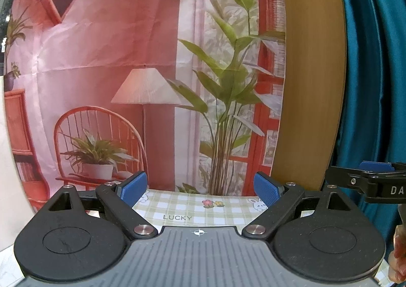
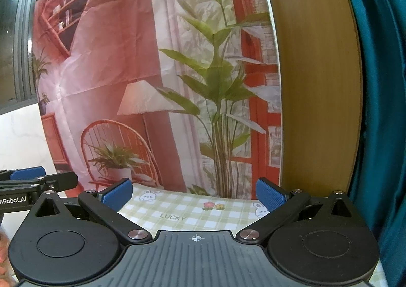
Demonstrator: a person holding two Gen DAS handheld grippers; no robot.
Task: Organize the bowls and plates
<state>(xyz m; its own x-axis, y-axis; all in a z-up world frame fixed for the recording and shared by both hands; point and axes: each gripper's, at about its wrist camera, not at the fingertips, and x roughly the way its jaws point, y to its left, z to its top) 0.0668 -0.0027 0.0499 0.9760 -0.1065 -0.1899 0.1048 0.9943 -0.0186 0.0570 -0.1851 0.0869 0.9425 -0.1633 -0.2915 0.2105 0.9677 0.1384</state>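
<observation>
Left wrist view: left gripper (image 1: pixel 200 186) spread wide, holding nothing.
Right gripper (image 2: pixel 194 193): wide apart, bare.
Bench (image 2: pixel 192 213): checkered cloth just beyond both grippers.
Plates, bowls: unseen.

— What stands at the far edge of the desk (image 1: pixel 203 204)?
— A printed backdrop (image 1: pixel 142 64), upright. Right of it a wooden panel (image 1: pixel 312 79), then a curtain (image 1: pixel 375 58) farthest right.

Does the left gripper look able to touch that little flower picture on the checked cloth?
Probably yes. The left gripper is open, and the flower print on the tablecloth lies just ahead between its jaws with nothing lying between.
</observation>
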